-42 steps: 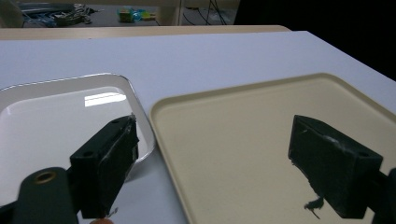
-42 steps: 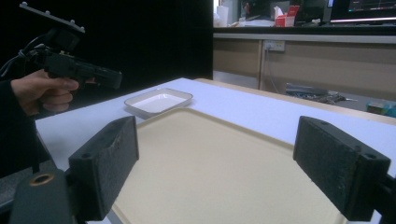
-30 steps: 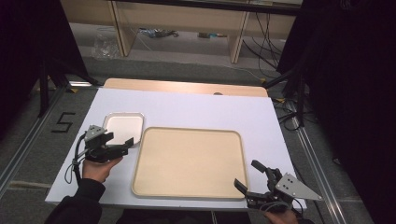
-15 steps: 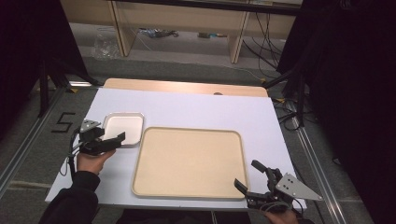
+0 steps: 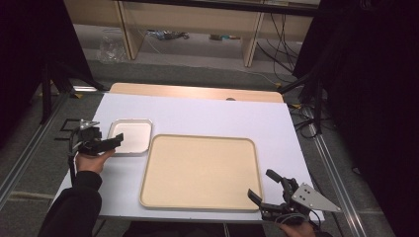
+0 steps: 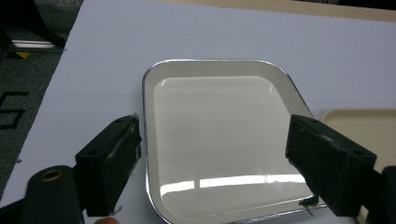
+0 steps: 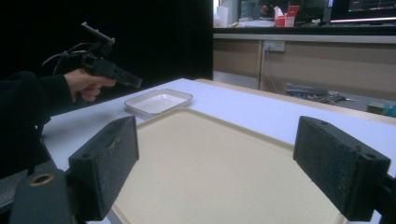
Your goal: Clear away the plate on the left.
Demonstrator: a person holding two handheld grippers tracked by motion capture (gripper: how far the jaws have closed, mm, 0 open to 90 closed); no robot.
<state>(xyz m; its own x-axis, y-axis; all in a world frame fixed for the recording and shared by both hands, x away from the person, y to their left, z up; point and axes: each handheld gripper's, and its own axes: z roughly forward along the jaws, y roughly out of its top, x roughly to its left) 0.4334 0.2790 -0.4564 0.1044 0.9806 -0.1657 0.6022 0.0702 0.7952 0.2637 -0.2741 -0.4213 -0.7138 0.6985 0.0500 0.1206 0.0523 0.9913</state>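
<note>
The small white dish (image 6: pixel 215 144), square with rounded corners and a thin metallic rim, lies flat on the white counter (image 5: pixel 207 111) near its left edge, just beside the upper left corner of the large beige tray (image 5: pixel 200 170); from above the two look to be touching or nearly so, though the gap is hard to judge. The dish is empty and its glossy floor reflects a strip of light in the left gripper view.

The left gripper (image 5: pixel 109 143) hovers at the dish's left side, pointing across it. In the left gripper view its fingers (image 6: pixel 109 170) are spread wide, one over the counter just outside the dish's left rim, the other over the dish's right rim next to the tray, so the dish sits between them. Whether either pad touches the rim I cannot tell. The person's left hand (image 5: pixel 91 159) grips the tool, with a dark sleeve (image 5: pixel 74 207) trailing to the counter's near edge.

The right gripper (image 5: pixel 264 190) rests well apart, at the tray's near right corner. Its fingers (image 7: pixel 105 165) also stand wide, holding nothing, with the tray's bare surface between them in the right gripper view.
</note>
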